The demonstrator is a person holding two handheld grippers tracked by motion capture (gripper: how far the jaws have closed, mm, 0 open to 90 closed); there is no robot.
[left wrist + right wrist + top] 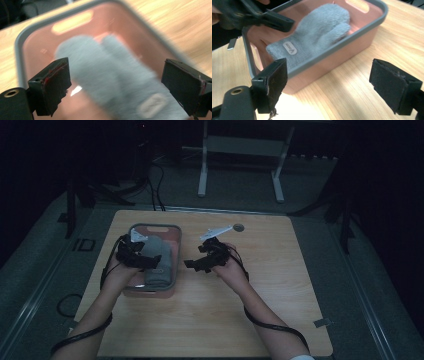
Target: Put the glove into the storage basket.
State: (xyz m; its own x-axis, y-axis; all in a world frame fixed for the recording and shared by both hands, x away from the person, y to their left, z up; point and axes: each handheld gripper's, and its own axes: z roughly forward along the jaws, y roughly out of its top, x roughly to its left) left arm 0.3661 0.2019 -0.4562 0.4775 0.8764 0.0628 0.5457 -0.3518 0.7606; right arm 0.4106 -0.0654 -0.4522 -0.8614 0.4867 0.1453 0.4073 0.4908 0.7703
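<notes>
My left hand-held gripper (117, 82) hangs wide open and empty over the grey mitten (312, 35), which already lies inside the pink tub (352, 47). My right hand-held gripper (329, 85), also open and empty, waits over the surface (352, 95). Placing looks done.

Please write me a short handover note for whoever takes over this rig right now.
Left claw: open, above the pink bin, the grey mitten between its jaws but not gripped.
Right claw: open and empty, over the wooden table beside the bin.
The mitten lies inside the bin, flat on its floor.
Done: the mitten is in the bin, nothing is held.
Left: judging by the pose, either grasp the mitten or draw both claws away.
</notes>
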